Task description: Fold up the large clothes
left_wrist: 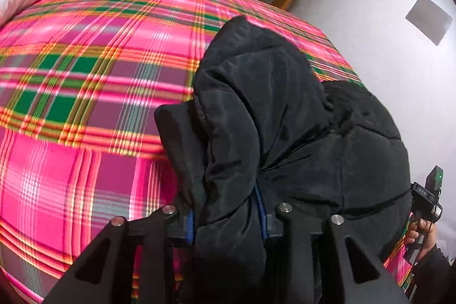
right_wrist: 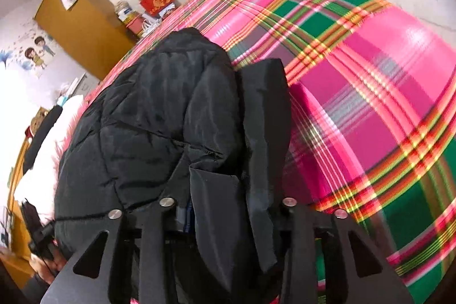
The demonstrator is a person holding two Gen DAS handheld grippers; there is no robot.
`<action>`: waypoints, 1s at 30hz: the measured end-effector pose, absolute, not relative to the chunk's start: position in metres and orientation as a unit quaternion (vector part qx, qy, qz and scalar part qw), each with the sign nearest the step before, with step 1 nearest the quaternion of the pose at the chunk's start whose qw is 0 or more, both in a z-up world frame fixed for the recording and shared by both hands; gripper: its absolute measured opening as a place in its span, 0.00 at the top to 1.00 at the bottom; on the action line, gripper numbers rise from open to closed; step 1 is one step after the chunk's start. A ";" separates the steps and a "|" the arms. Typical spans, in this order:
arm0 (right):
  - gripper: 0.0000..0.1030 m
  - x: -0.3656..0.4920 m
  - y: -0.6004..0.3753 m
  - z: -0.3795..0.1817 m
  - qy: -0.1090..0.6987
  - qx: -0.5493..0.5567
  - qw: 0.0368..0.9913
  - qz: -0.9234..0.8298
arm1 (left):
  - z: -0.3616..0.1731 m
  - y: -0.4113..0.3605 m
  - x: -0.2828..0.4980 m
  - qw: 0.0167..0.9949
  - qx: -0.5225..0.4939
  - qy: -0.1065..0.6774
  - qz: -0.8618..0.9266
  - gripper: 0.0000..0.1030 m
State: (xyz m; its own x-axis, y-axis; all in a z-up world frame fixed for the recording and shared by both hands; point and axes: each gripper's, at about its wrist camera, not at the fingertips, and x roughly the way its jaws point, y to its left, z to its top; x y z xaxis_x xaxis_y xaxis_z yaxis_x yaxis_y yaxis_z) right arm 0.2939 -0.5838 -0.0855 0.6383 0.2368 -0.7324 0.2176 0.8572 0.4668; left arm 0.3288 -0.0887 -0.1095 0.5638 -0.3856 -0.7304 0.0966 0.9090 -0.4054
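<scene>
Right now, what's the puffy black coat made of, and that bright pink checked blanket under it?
The black coat looks like a smooth synthetic shell, maybe nylon, over soft filling: it has a faint sheen, fine crinkles and stitched quilted sections that bulge. The pink checked blanket looks like thin woven cloth, possibly cotton or polyester; the stripes run through it and it lies flat and slightly glossy. Both grippers, left and right, pinch the coat.

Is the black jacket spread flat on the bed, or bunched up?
Bunched up. The black puffer jacket hangs in thick folds, gripped by the left tool and right tool, above the plaid bedsheet.
</scene>
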 end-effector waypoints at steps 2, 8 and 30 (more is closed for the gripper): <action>0.49 0.291 -0.586 -0.083 0.428 0.268 0.863 0.000 | -0.110 -0.087 0.327 0.869 -0.166 0.448 -0.131 0.56; 0.45 0.265 -0.588 -0.042 0.411 0.241 0.879 -0.020 | -0.084 -0.073 0.318 0.865 -0.162 0.458 -0.124 0.52; 0.45 0.308 -0.536 -0.029 0.432 0.121 0.893 -0.039 | -0.074 -0.122 0.390 0.894 -0.048 0.433 -0.106 0.50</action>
